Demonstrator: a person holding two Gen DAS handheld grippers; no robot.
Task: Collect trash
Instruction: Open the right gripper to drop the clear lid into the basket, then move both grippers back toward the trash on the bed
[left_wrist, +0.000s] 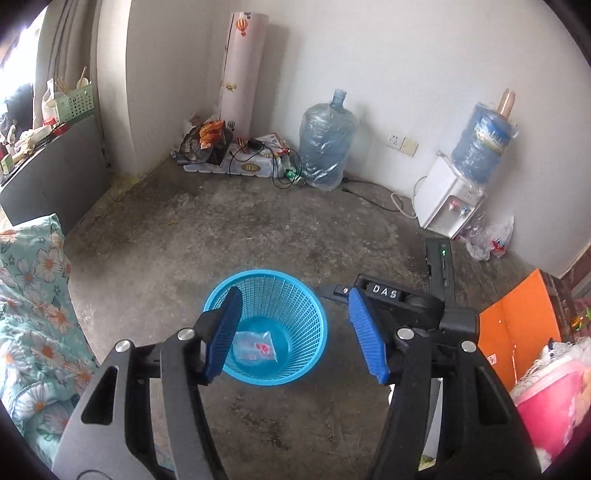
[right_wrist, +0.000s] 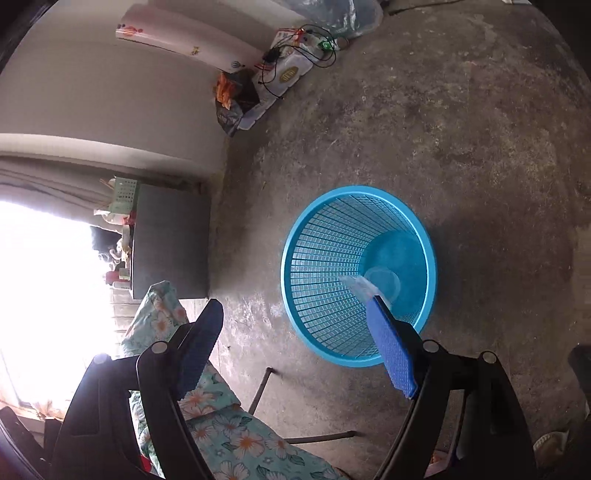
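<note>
A blue mesh wastebasket (left_wrist: 317, 332) stands on the concrete floor. A clear plastic wrapper with red print (left_wrist: 255, 347) lies at its bottom. My left gripper (left_wrist: 295, 325) hovers above the basket, open, with nothing between its blue pads. The black body of the other tool (left_wrist: 402, 295) shows just to its right. In the right wrist view the basket (right_wrist: 295, 236) sits ahead, and my right gripper (right_wrist: 295, 306) is open and empty. The clear wrapper (right_wrist: 356, 286) shows just past the right fingertip, inside the basket; I cannot tell whether it touches the pad.
Floral bedding (left_wrist: 33, 295) lies to the left, with metal frame legs (right_wrist: 262, 387) beside it. An orange folder (left_wrist: 517, 325) and pink container (left_wrist: 550, 402) are on the right. Water jugs (left_wrist: 325, 144), a dispenser (left_wrist: 447, 199), a rolled mat (left_wrist: 240, 74) and cables line the far wall.
</note>
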